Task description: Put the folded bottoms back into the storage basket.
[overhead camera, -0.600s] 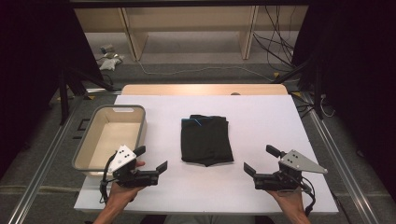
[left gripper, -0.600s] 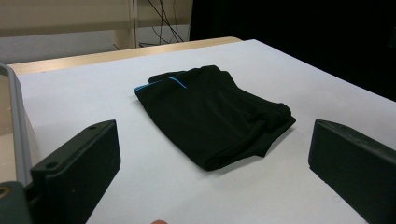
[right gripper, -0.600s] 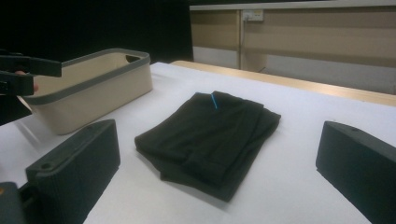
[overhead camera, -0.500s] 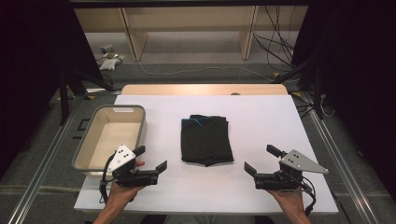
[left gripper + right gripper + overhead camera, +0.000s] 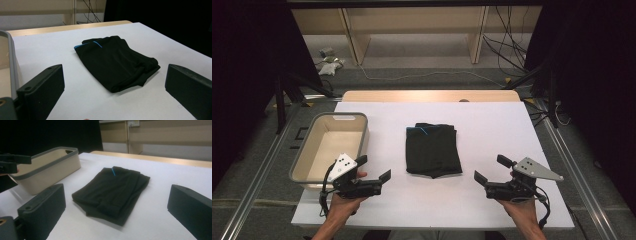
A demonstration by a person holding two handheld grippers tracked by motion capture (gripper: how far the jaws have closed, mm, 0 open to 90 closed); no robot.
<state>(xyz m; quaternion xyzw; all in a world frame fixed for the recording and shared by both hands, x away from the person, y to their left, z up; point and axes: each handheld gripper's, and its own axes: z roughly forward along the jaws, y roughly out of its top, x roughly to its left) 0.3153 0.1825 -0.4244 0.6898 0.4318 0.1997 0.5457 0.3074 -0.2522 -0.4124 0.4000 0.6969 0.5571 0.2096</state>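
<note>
A folded black garment with a thin blue stripe lies in the middle of the white table. My left gripper hovers near the front edge, to the garment's front left, jaws wide open and empty. On the other side my right gripper stands open too, with nothing between its jaws, to the garment's front right. In the left gripper view the garment lies ahead between the jaws. The right gripper view shows the garment ahead as well, with the beige bin beyond it to the left.
A beige bin with a grey rim stands at the table's left side, nothing visible inside. Behind the table are wooden shelving, cables on the floor and dark curtains at both sides. Metal rails run along the table's left and right edges.
</note>
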